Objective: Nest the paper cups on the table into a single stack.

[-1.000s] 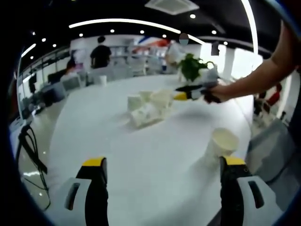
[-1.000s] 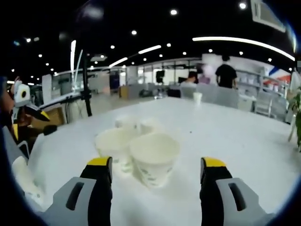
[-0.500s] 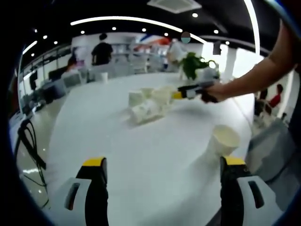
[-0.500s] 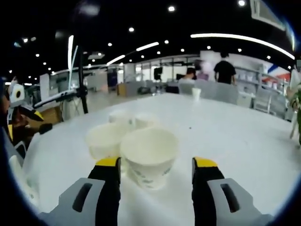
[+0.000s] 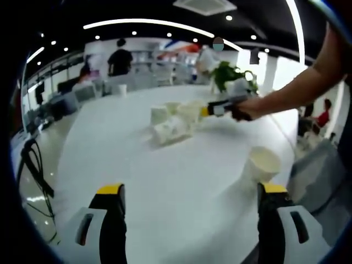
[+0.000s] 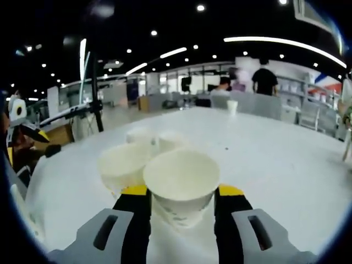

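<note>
Broad bare stretches of the glossy white bench lie open ahead of the left gripper, whose yellow-tipped jaws stand wide apart with nothing between them. A lone white paper cup stands upright just beyond its right-hand jaw, near the bench edge. Farther across, a cluster of white paper cups, some tipped on their sides, blocks the middle, with the right gripper and a person's outstretched arm reaching in from that side. In the right gripper view, an upright cup sits tight between the jaws, another cup touching its left; the bench beyond to the right is open.
</note>
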